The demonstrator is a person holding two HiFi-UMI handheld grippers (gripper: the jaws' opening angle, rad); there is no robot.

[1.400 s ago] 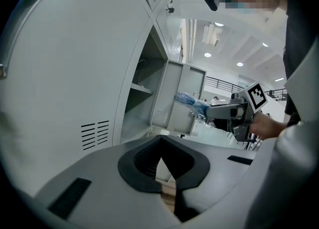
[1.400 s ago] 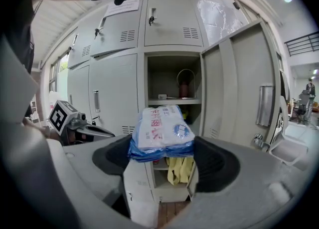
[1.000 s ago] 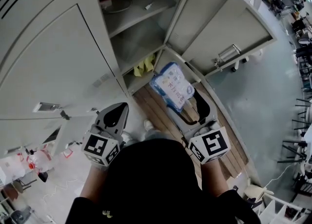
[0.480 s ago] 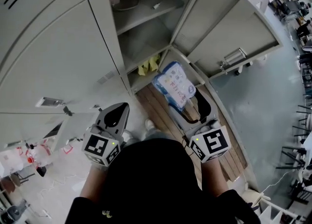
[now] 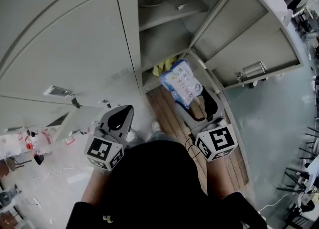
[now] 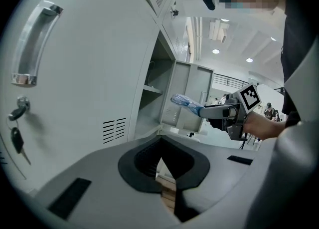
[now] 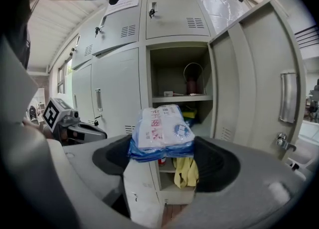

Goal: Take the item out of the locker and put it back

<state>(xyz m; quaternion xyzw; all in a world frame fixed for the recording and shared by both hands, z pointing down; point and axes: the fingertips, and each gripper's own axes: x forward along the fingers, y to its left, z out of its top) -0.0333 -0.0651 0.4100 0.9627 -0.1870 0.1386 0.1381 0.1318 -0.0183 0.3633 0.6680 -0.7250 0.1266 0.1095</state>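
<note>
A blue and white plastic packet (image 5: 182,83) sticks out in front of the open locker (image 5: 164,38), level with its lower shelf. My right gripper (image 5: 194,104) is shut on its near end. In the right gripper view the packet (image 7: 162,130) lies flat between the jaws of that gripper (image 7: 162,155), with the open compartment straight behind it. From the left gripper view the packet (image 6: 185,102) shows side on. My left gripper (image 5: 122,112) hangs off to the left before a closed door. It is shut, with nothing between the pads (image 6: 162,193).
The locker door (image 5: 249,38) stands swung open to the right. A yellow cloth (image 7: 185,170) hangs in the lower compartment, and small items sit on the upper shelf (image 7: 182,95). Closed doors with a handle (image 6: 35,38) and keys (image 6: 17,138) are at the left. Wooden planks (image 5: 164,108) lie underneath.
The right gripper has carried the packet closer to the open compartment. The head view has swung, so the locker now sits further right. The left gripper keeps its place in view.
</note>
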